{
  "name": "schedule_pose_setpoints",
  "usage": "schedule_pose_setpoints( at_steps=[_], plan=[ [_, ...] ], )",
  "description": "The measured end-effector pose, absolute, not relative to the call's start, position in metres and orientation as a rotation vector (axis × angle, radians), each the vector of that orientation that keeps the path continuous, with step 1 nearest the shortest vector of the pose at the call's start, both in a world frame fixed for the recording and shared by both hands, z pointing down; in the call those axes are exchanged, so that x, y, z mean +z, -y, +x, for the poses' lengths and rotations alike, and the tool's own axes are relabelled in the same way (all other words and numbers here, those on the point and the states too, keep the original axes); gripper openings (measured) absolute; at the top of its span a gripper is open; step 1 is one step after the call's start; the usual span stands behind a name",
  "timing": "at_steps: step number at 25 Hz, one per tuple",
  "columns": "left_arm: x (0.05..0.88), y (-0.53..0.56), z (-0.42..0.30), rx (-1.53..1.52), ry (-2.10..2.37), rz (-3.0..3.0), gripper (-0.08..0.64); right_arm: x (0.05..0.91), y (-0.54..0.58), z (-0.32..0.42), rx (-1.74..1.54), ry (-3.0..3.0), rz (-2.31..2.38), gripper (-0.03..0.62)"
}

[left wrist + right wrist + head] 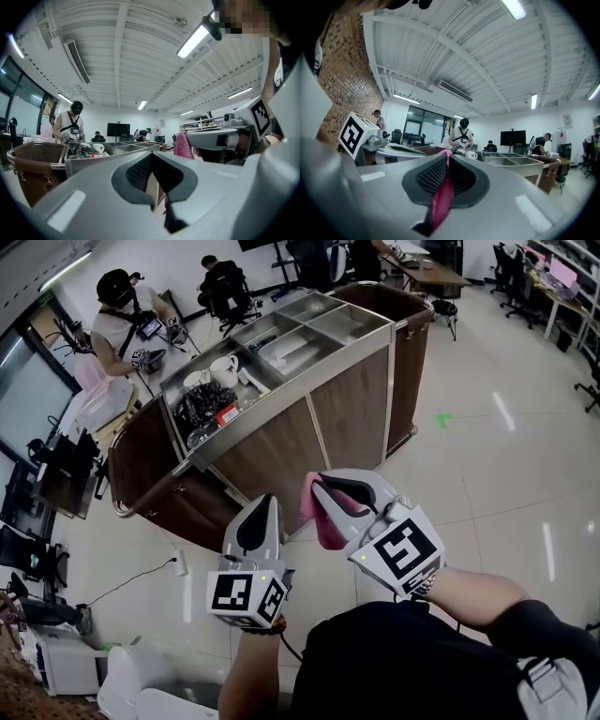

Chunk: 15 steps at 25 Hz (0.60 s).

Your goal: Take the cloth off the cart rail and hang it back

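Right gripper [319, 482]: jaws clamped on the pink cloth [325, 517]. Its own view shows a strip of cloth pinched between the ribbed pads and trailing down the slot. From the head view the cloth bunches at the jaw tips and hangs beside the gripper body. Its lower edge is hidden behind the gripper, so I cannot judge its full extent.

Left gripper [265, 504]: jaws together, nothing between them. It sits just beside the right one and apart from the cloth.

The cloth is in the air, off the cart [281, 451], in front of the wood-panelled long side.

The rail [114, 498] curves round the cart's left end, next to a brown bag [150, 451]. Part of it is lost against the bag. No cloth hangs on the stretch in view.

The steel top compartments hold a white cup [223, 369] and dark clutter too small to make out.

Another person [117, 324] stands at the far side of the cart, partly screened by it.
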<state>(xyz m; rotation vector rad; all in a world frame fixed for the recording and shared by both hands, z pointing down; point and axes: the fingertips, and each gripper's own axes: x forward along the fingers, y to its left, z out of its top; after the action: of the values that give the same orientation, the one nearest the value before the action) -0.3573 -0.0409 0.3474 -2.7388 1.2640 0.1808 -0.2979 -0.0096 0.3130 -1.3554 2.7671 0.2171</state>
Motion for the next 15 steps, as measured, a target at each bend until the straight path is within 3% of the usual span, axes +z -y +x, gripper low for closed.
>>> schedule_pose_setpoints(
  at_steps=[10,15],
  plan=[
    [0.340,0.065,-0.289,0.202,-0.980,-2.882,0.003,0.308,0.029,-0.236,0.386,-2.651,-1.622,0.006],
    [0.333,0.072,-0.268,0.207,-0.807,-2.922,0.003,0.303,0.032,-0.221,0.293,-2.547,-1.770,0.006]
  ],
)
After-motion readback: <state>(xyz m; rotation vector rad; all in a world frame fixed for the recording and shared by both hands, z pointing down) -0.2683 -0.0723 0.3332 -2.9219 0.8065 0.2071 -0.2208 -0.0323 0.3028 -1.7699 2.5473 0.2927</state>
